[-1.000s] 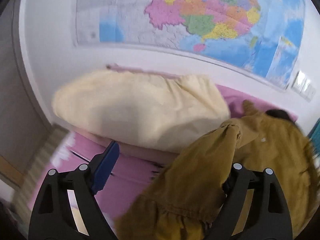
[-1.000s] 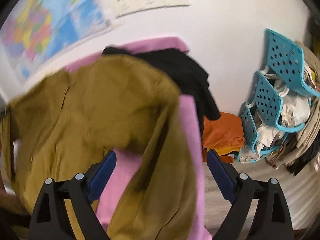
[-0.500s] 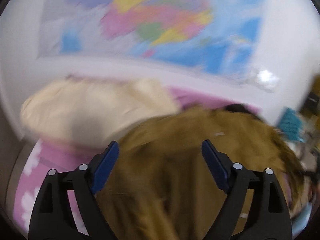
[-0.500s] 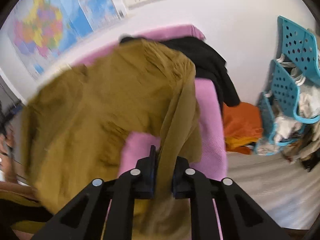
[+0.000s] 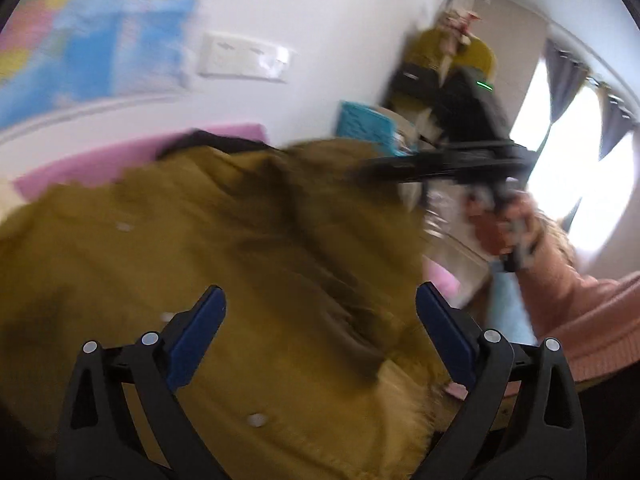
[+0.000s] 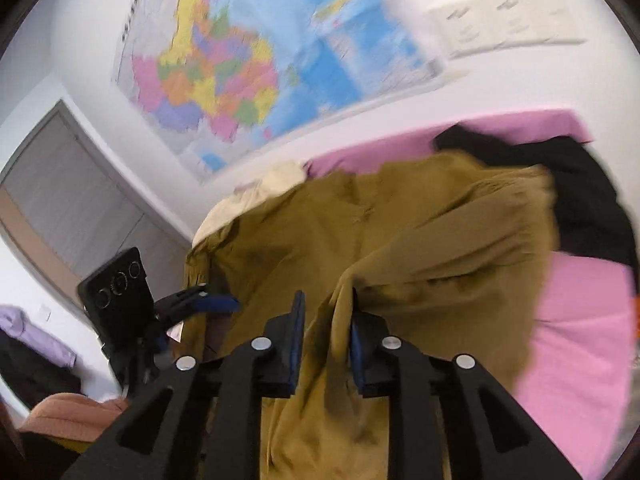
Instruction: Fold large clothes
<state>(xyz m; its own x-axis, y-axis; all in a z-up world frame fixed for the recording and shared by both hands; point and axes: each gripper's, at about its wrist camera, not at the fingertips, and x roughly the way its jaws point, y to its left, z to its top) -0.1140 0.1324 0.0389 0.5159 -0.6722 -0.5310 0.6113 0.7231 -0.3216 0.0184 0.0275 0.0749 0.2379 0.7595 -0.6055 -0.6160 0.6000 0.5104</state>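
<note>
The mustard-brown garment lies rumpled across the pink bed, partly over a black garment near the wall below the map. The right gripper has a bunched fold of the brown cloth between its 2 narrow fingers, which are opening. The left gripper hovers above the same garment, its fingers spread wide and opening, nothing gripped between them

The olive garment is showing as soft, matt woven cloth, creasing readily. The pink bed cover is appearing as matt fabric. The wall map is presenting as smooth, slightly glossy paper.
</note>
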